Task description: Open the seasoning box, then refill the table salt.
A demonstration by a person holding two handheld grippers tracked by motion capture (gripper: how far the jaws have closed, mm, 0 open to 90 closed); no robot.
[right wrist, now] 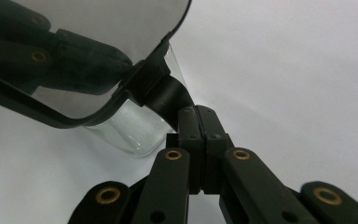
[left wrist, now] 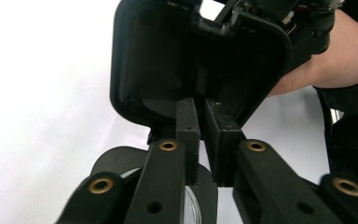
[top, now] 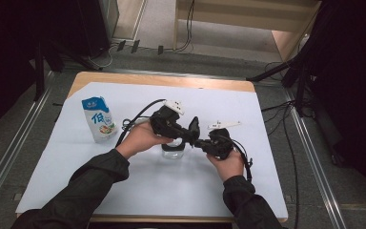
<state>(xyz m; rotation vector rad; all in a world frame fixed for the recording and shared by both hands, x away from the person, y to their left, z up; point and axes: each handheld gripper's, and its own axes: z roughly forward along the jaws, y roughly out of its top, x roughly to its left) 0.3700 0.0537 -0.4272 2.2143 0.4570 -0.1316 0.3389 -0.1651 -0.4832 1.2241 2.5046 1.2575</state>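
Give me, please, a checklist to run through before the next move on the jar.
1. Jar standing on the sheet: ok.
2. Right gripper shut, tips at the lid's black tab: ok. Whether it pinches the tab: cannot tell.
3. Left gripper free: ok; narrow gap between the jaws, nothing in it.
4. Grippers clear of each other: not ok; the left jaws point close at the right gripper's body.
5. Pouch out of the way: ok; upright, apart at the left.

Both grippers (top: 171, 125) (top: 218, 143) meet over a glass jar (top: 173, 151), milk carton (top: 99, 119) aside.
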